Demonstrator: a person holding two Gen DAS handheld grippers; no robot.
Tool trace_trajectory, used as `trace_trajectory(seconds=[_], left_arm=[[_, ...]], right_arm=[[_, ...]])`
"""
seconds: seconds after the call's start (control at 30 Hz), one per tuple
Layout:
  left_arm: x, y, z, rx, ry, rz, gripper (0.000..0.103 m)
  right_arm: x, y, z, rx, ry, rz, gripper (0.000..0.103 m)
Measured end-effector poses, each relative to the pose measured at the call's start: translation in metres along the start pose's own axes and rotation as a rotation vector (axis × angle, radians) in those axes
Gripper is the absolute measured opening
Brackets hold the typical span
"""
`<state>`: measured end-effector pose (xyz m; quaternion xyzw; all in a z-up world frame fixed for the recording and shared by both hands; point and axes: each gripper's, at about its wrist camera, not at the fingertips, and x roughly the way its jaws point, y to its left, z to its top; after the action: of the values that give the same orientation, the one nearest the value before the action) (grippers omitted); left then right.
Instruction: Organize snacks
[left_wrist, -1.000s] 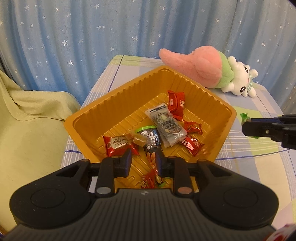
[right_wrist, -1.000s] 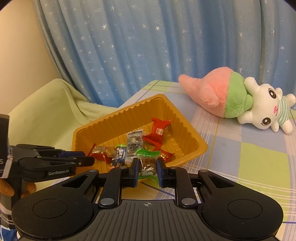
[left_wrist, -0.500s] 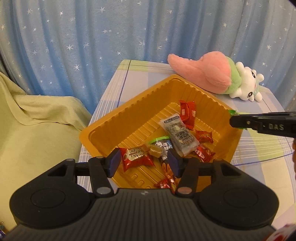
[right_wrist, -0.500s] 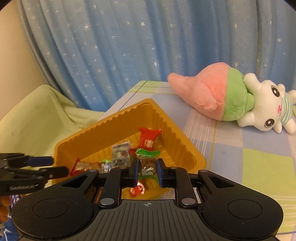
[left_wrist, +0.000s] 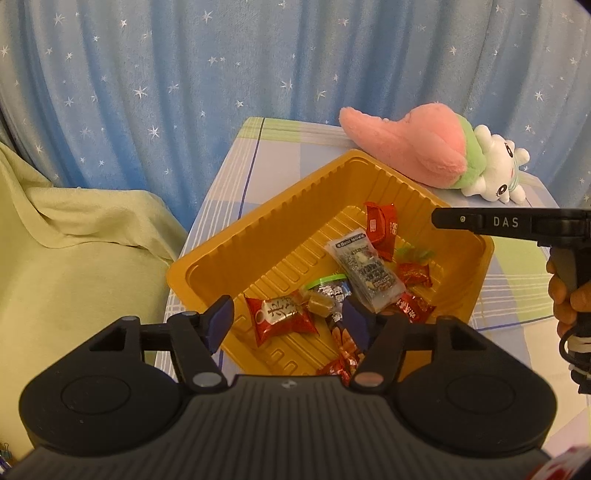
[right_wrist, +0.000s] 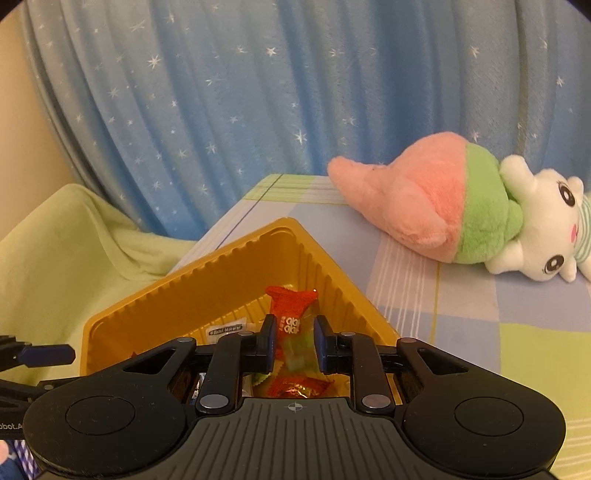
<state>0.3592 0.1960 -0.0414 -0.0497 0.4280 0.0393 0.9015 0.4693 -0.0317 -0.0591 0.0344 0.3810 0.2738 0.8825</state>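
An orange ridged tray holds several wrapped snacks: a red packet, a long grey packet and another red packet. My left gripper hovers over the tray's near corner. Its jaws are opening, with nothing gripped and only the snacks lying below. My right gripper is above the tray's right side. Its jaws are opening a little. A green-wrapped candy shows blurred below the pads, free of them and dropping onto the snacks.
A pink, green and white plush toy lies on the checked tablecloth behind the tray. A yellow-green blanket lies left of the table and a starred blue curtain hangs behind. A person's hand holds the right gripper.
The left jaws opened wide and let go of a dark snack packet in the tray. The right gripper moved over the tray, and the green candy slipped out from between its pads.
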Motion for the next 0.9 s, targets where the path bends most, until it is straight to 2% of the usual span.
trace_trajectory(seconds=[0.1, 0.17, 0.23, 0.3, 0.57, 0.7, 0.9], left_arm=[[-0.002, 0.001, -0.002, -0.002, 0.004, -0.006, 0.063], [-0.004, 0.001, -0.004, -0.001, 0.005, -0.01, 0.063], [-0.007, 0.0, -0.005, 0.001, 0.006, -0.013, 0.063], [-0.01, -0.001, -0.008, 0.004, 0.006, -0.017, 0.063], [-0.026, -0.006, -0.017, 0.008, 0.011, -0.022, 0.065], [-0.035, -0.007, -0.026, 0.001, 0.026, -0.026, 0.065], [-0.055, -0.015, -0.044, 0.02, 0.042, -0.039, 0.065]], right_arm=[[-0.003, -0.002, -0.004, 0.014, 0.011, -0.009, 0.026], [-0.008, -0.002, -0.008, 0.026, 0.015, -0.013, 0.033], [-0.015, -0.001, -0.013, 0.04, 0.006, -0.02, 0.049], [-0.024, 0.001, -0.017, 0.051, -0.007, -0.02, 0.055], [-0.06, 0.018, -0.031, 0.062, -0.022, -0.027, 0.069], [-0.083, 0.024, -0.042, 0.107, -0.041, -0.04, 0.081], [-0.115, 0.034, -0.065, 0.174, -0.036, -0.078, 0.089]])
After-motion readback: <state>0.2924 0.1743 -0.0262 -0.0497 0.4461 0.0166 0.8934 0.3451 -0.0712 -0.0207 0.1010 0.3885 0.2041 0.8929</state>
